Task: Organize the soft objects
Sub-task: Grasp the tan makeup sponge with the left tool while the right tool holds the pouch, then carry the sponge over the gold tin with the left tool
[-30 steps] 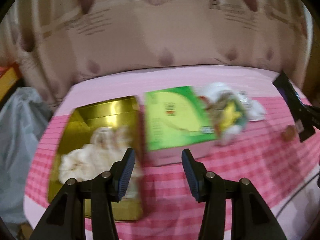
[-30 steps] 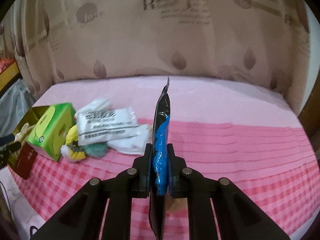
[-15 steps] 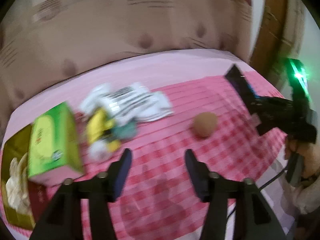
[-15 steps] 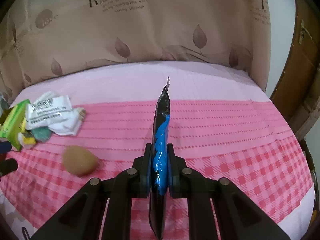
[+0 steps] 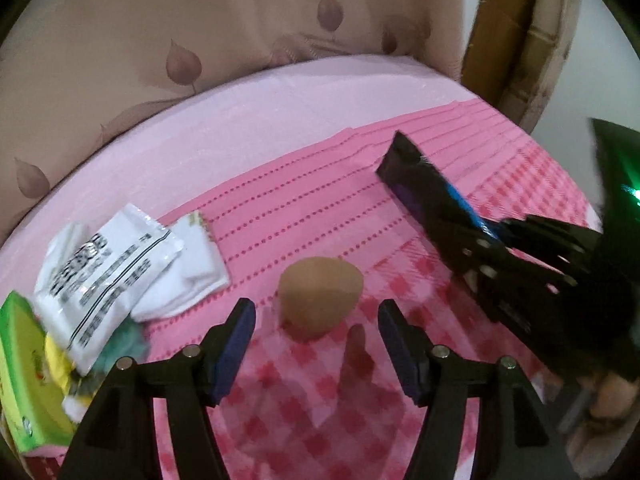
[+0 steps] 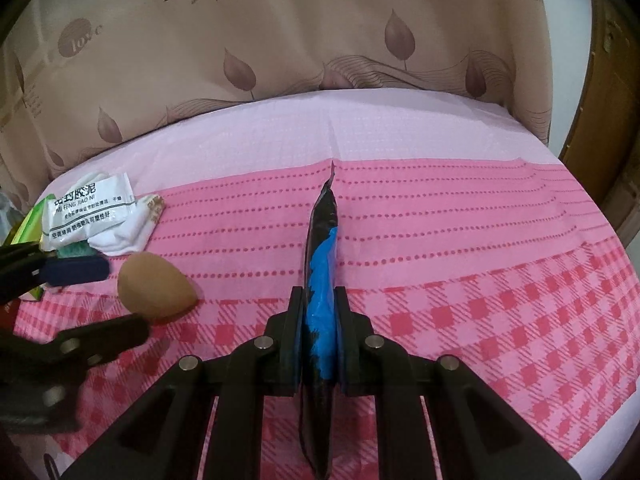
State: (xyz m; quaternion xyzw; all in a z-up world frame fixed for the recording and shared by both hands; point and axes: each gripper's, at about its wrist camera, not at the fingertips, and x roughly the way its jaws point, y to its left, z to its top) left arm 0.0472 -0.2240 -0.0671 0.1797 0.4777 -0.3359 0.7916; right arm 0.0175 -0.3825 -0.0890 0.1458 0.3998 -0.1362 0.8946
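A tan egg-shaped sponge [image 5: 320,296] lies on the pink checked cloth [image 5: 304,420]. My left gripper [image 5: 316,316] is open, its fingers on either side of the sponge, just short of it. The sponge also shows in the right wrist view [image 6: 154,290], with the left gripper [image 6: 92,300] around it. My right gripper [image 6: 318,332] is shut on a black and blue flat pouch [image 6: 322,264], held edge-on above the cloth; it shows at the right of the left wrist view [image 5: 436,200].
At the left lie a white printed packet [image 5: 104,268], a white folded cloth [image 5: 192,272], a teal and yellow soft toy [image 5: 120,348] and a green box [image 5: 20,376]. A beige leaf-print curtain [image 6: 320,28] hangs behind.
My left gripper has swung right, away from the gold box and green box, and come up to the tan sponge. My right gripper has kept the pouch and shifted right.
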